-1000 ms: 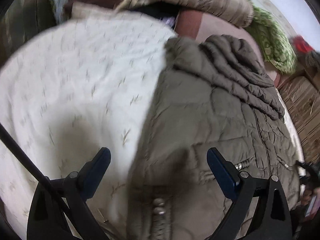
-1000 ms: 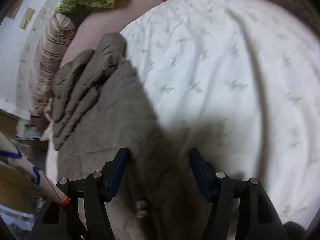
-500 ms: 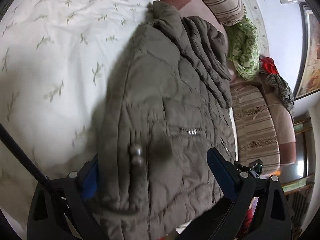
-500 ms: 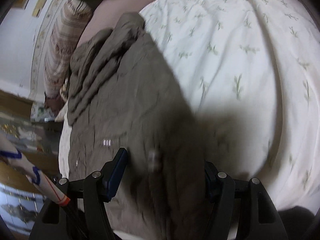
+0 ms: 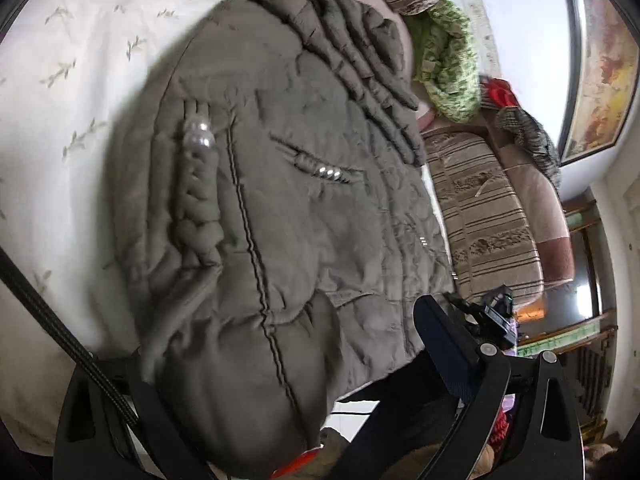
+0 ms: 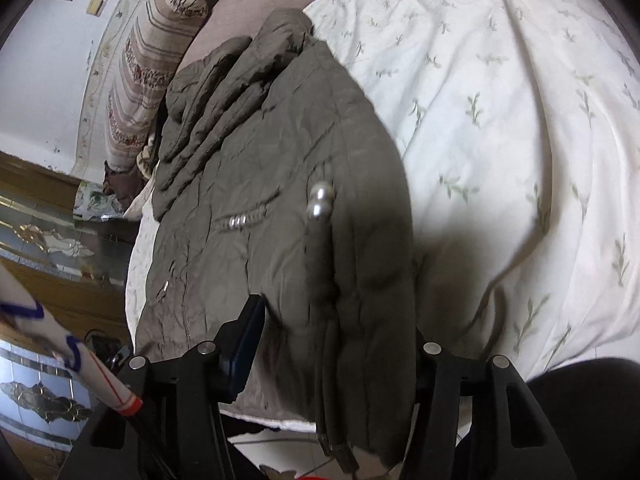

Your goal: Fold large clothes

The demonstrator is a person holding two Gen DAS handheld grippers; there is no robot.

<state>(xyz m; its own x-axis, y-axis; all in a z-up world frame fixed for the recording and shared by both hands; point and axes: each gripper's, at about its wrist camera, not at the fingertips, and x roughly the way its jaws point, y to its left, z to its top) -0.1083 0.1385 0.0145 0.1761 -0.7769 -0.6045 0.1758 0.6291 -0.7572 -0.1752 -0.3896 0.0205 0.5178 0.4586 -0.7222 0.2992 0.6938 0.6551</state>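
A: Left wrist view. The olive padded jacket (image 5: 280,208) lies on the bed's white leaf-print quilt (image 5: 68,92), its hem bulging between the fingers of the left tongs (image 5: 288,364). What's done so far?

B: Judging by the layout, the jacket already looks doubled lengthwise: one long edge sits over the body, the hood (image 5: 352,44) bunched at the far end. The crosswise fold, hem toward hood, appears still to come. The tongs stand wide apart; the right finger (image 5: 444,344) is clear of the cloth, the left one hidden under it. No pinch shows.

A: And against the earlier frames?

B: A second ago these tongs hung above the hem with quilt between the fingers. Now they sit lower and nearer, and the hem fills the gap. The pearl-tipped drawcord (image 5: 198,136) has come into sharp view ahead of the left finger.

A: Right wrist view?

B: Same jacket (image 6: 280,208), running away from the right tongs (image 6: 332,344) toward the hood (image 6: 232,76). The hem drapes over the bed's edge between the fingers; the left pad (image 6: 246,348) shows, the right one is buried behind fabric. Spread wide, so I judge nothing is gripped. The quilt (image 6: 520,140) lies to the right.

A: Changes here?

B: A second back, the jacket's edge only reached the gap. Now the tongs have closed in, and the pearl beads (image 6: 320,200) hang just ahead. A striped cushion (image 6: 148,64) sits far left.
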